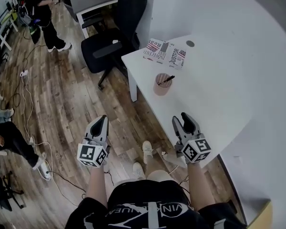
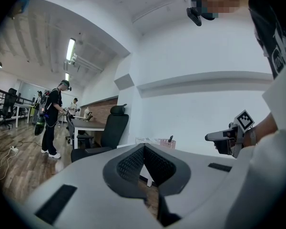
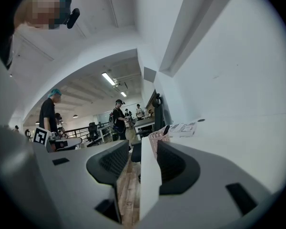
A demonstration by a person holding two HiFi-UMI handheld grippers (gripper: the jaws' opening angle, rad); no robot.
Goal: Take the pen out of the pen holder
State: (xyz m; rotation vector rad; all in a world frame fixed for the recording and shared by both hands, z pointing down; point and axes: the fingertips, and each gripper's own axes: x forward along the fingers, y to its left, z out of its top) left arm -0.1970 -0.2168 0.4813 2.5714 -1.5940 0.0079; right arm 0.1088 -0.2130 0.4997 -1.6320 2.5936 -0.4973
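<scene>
Overhead, from the head view, a person stands on a wooden floor point(image 1: 66, 104) at the near corner of a white desk point(image 1: 214, 94), holding one tool in each hand.

The left hand-held gripper point(image 1: 100, 120) is held out over the floor, left of the desk. In its own view its jaws point(image 2: 143, 147) meet at the tips, closed with nothing between them.

The right hand-held gripper point(image 1: 181, 119) is held at the desk's near edge. Its own view shows its jaws point(image 3: 142, 148) standing apart, with only the floor and the white desk edge in the gap; it holds nothing.

The pen holder point(image 1: 162, 85), a small pink cup, stands upright on the desk near its left edge, farther away than both grippers and well apart from them. The pen point(image 1: 166, 80), black, sits inside the cup and leans to the right, its top sticking out above the rim. Neither gripper touches it.

Beyond the cup, at the desk's far left corner, lies a printed sheet point(image 1: 165, 52), perhaps a magazine; the print is too small to be sure.

A black office chair point(image 1: 112, 37) stands just past the desk's far corner. Far off to the left, another person point(image 1: 42, 14) in dark clothes stands on the floor, and a pale cable point(image 1: 27, 97) trails along the boards.
</scene>
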